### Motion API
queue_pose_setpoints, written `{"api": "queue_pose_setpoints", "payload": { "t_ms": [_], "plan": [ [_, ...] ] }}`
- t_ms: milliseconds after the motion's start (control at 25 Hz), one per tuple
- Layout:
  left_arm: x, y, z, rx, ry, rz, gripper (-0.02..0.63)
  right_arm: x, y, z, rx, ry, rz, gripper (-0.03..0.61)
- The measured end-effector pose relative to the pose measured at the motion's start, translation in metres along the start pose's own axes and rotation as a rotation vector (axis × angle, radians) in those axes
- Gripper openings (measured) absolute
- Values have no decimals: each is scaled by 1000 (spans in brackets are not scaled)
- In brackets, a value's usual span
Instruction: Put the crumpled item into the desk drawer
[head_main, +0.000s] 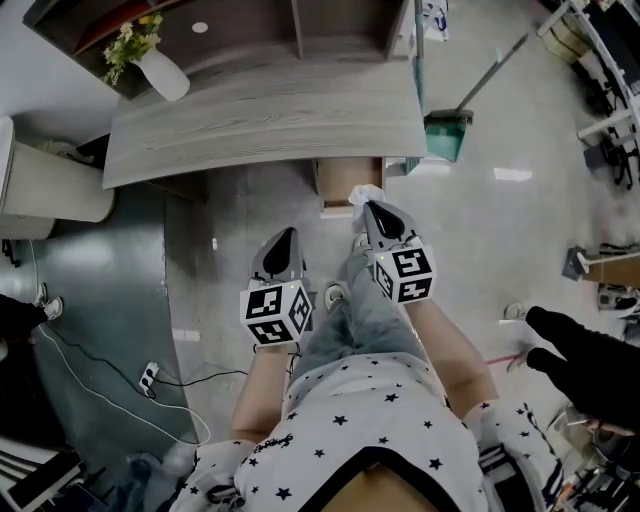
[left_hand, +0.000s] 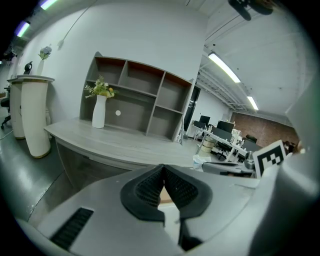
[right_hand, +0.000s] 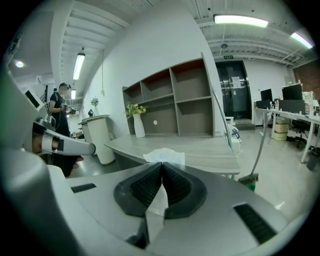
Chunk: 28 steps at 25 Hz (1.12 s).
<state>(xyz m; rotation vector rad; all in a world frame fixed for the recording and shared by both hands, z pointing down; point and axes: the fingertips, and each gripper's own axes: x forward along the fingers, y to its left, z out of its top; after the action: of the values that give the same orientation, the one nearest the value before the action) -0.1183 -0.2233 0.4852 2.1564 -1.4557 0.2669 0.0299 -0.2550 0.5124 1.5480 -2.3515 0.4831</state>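
Note:
In the head view the white crumpled item (head_main: 364, 193) sticks out past the tips of my right gripper (head_main: 369, 206), which is shut on it. It hangs just over the open drawer (head_main: 348, 172), whose brown inside shows under the front edge of the grey wooden desk (head_main: 260, 120). The right gripper view shows the crumpled item (right_hand: 164, 156) pinched between the shut right gripper (right_hand: 161, 165). My left gripper (head_main: 290, 233) hangs lower left of the drawer, over the floor. Its jaws are closed with nothing between them in the left gripper view (left_hand: 163, 168).
A white vase of flowers (head_main: 160, 70) stands on the desk's back left, before a shelf unit (head_main: 300, 25). A broom with a green dustpan (head_main: 446, 134) leans right of the desk. A white pedestal (head_main: 55, 185) stands left. Cables (head_main: 148, 377) lie on the floor. Another person's dark sleeve (head_main: 590, 360) reaches in at right.

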Motion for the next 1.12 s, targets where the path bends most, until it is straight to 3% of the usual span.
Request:
{"api": "queue_pose_setpoints", "payload": {
  "t_ms": [1120],
  "plan": [
    [83, 41, -46, -82, 108, 86, 11, 150, -71, -149, -56, 324, -30, -3]
  ]
}}
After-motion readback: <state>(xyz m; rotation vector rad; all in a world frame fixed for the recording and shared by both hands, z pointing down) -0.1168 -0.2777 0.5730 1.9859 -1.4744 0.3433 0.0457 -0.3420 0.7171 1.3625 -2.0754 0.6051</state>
